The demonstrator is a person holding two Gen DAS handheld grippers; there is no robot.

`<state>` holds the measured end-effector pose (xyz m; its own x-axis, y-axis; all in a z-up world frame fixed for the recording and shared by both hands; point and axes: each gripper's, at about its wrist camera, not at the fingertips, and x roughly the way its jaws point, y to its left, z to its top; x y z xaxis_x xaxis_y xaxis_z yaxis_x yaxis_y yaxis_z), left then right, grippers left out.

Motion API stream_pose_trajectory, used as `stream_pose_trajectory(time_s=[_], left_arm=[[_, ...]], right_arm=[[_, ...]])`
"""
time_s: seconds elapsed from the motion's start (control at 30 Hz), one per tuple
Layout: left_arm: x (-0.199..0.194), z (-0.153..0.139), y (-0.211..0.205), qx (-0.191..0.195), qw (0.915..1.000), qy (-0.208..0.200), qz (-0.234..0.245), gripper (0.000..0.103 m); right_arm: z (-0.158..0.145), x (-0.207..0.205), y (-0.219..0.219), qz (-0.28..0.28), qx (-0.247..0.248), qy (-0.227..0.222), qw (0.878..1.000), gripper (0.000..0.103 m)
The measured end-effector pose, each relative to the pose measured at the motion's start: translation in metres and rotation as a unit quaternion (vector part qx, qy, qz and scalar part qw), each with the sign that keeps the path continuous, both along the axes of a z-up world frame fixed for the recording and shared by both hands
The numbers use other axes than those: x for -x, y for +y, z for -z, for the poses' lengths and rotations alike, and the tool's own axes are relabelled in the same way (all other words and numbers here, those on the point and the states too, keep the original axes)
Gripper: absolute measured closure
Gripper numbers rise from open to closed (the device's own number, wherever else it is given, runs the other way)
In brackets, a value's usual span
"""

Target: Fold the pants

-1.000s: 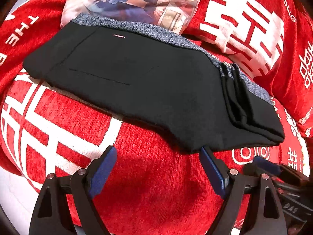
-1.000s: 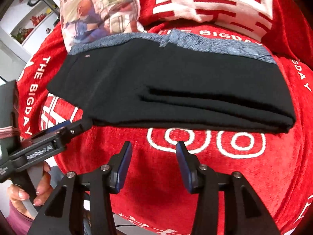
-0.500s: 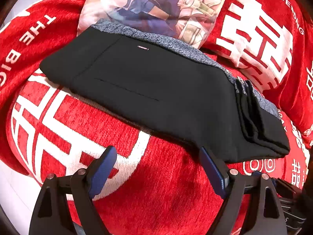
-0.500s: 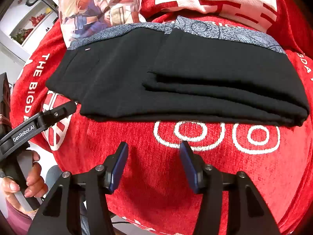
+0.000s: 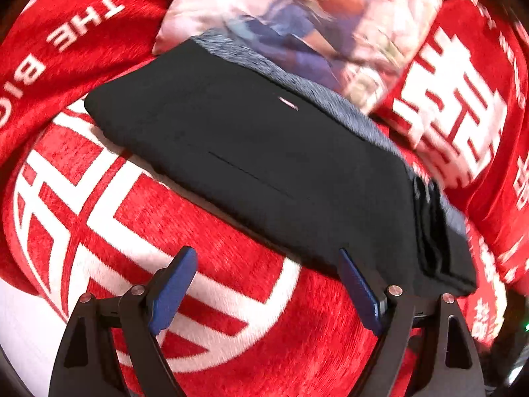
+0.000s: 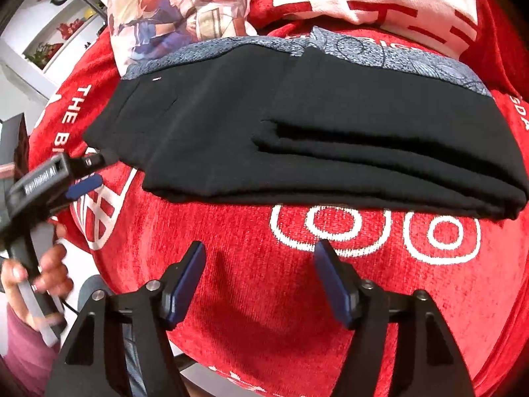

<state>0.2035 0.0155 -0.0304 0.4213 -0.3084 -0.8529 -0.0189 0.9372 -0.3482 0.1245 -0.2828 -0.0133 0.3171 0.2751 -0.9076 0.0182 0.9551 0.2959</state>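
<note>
Left wrist view: the folded black knit pants with a mottled grey waistband (image 5: pixel 271 165) lie flat on a red plush blanket with white woven lettering and symbols (image 5: pixel 231 297), their layered folded end stacked toward the right. The left gripper (image 5: pixel 267 284), black-framed with blue rubbery pads, hangs above the blanket just short of the pants' near edge, its jaws spread wide with only red pile between them. Behind the waistband leans a soft square cushion printed with a cartoon figure (image 5: pixel 297 16), touching the grey band, and a second red cushion with a large white character (image 5: pixel 456 109) sits to its right. In the right wrist view the same pants (image 6: pixel 330 139) show a smooth, matte surface with three or four fabric layers ending in a rounded fold at the right. The right gripper (image 6: pixel 259 281) has just been widening its jaws; they stand released over bare blanket beside white ring motifs (image 6: pixel 373 231), nothing between them. At the left edge a hand (image 6: pixel 43 274) in a maroon sleeve grips the other tool's handle, and a white shelf (image 6: pixel 49 33) shows beyond.
</note>
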Motion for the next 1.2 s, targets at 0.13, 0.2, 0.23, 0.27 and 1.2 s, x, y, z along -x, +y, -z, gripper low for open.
stream_pose_trajectory(time_s=[0.13,0.2,0.23,0.27,1.2], left_arm=[[-0.014,0.003,0.026,0.015,0.9993,0.006,-0.033,0.016],[-0.02,0.004,0.042,0.032,0.998,0.005,-0.054,0.016],[-0.023,0.005,0.052,0.052,0.9967,0.004,-0.063,0.016],[-0.026,0.005,0.055,0.062,0.9957,0.001,-0.068,0.016],[-0.073,0.012,0.044,-0.021,0.9889,-0.028,-0.144,0.055]], right_arm=[[0.0,0.0,0.001,-0.006,0.002,0.0,1.0,0.03],[0.0,0.0,-0.001,-0.006,-0.002,0.0,1.0,0.03],[0.001,0.0,-0.002,-0.006,-0.004,0.001,1.0,0.03],[0.001,0.0,-0.002,-0.007,-0.004,0.001,1.0,0.03],[-0.033,-0.007,0.002,-0.027,0.006,-0.034,0.999,0.029]])
